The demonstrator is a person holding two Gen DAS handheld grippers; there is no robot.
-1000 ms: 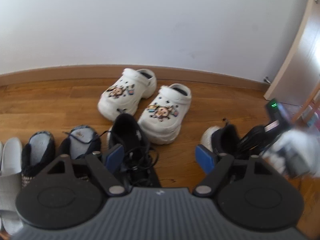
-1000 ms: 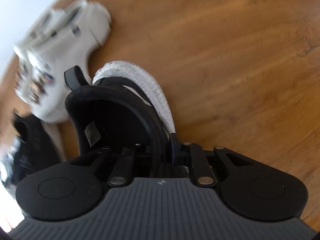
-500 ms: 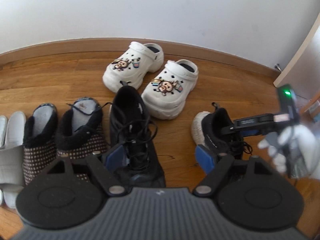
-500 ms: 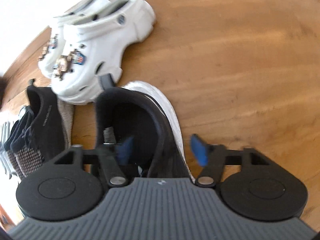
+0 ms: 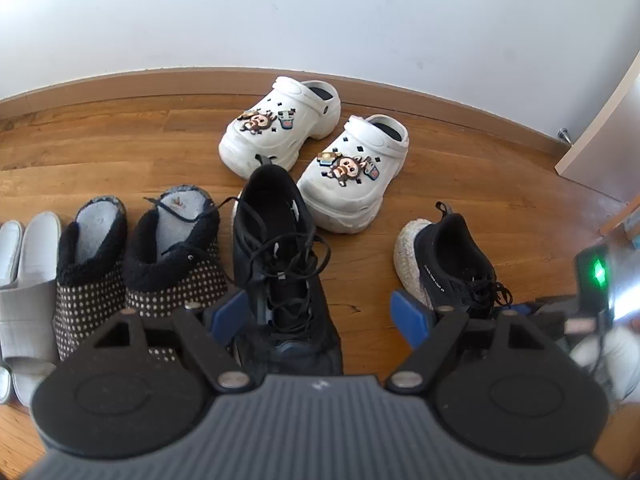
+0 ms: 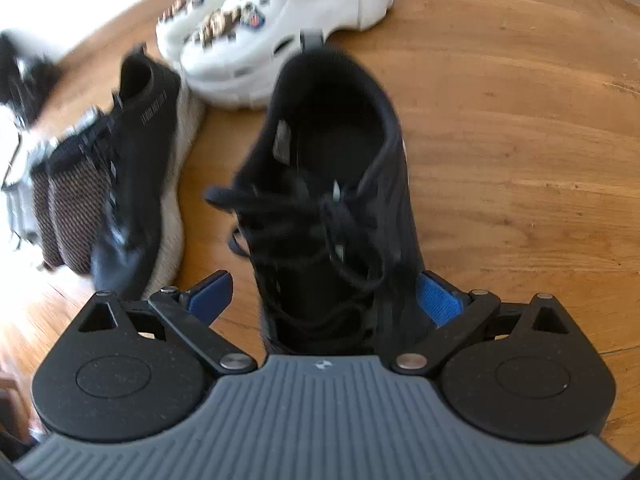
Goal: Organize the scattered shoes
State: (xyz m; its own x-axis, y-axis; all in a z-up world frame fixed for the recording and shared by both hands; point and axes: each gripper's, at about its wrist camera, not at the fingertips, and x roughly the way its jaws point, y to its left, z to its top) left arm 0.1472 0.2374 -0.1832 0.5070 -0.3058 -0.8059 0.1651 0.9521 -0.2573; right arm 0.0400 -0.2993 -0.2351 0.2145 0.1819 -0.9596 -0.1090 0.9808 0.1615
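On the wooden floor stands a black lace-up sneaker (image 5: 280, 248), its toe between the fingers of my open left gripper (image 5: 318, 314); the pads do not press on it. To its right stands the matching black sneaker with a white sole (image 5: 448, 256). This sneaker (image 6: 332, 184) also shows in the right wrist view, between the blue pads (image 6: 212, 294) of my right gripper (image 6: 325, 296). Those jaws are opening, and the left pad is clear of the shoe. Two white clogs with charms (image 5: 356, 172) sit behind, near the wall.
Left of the sneakers, two dark dotted slippers (image 5: 172, 264) and grey slides (image 5: 28, 276) stand in a row. A wooden skirting board (image 5: 120, 88) runs along the white wall. A door edge (image 5: 600, 140) stands at the right. Bare floor (image 6: 520, 120) lies right of the sneaker.
My right gripper has opened and let go of the sneaker's collar, rolling and drawing back toward the toe. The left view has tipped downward over the other sneaker.
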